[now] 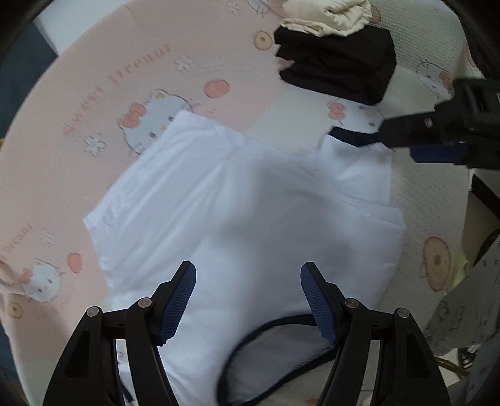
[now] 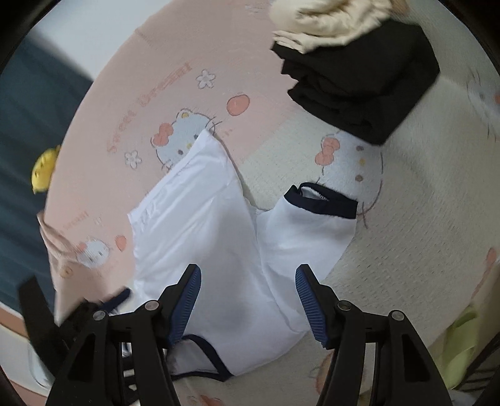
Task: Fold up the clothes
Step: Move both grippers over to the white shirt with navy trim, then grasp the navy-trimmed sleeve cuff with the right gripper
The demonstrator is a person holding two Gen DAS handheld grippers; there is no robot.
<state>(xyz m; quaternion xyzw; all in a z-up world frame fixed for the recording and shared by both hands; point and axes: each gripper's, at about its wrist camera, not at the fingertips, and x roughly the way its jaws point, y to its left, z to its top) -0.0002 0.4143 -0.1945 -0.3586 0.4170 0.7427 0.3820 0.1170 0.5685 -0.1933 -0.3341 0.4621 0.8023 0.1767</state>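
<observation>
while the white shirt (image 2: 218,250) lay flat on the printed bedcover (image 2: 406,218), both the left gripper (image 1: 248,299) and right gripper (image 2: 248,299) hovered agape, empty; thin, limp cloth looked best pinched at its navy-trimmed sleeve (image 2: 325,204).

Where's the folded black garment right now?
The black garment lies at the upper right in both wrist views, on the cartoon-print blanket beyond the white shirt, with a cream garment resting on its far edge.

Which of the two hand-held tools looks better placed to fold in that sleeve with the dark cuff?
Probably the right tool. In the left wrist view it reaches right up to the navy cuff of the white shirt, open. The left tool, also open, hovers near the shirt's collar instead.
</observation>
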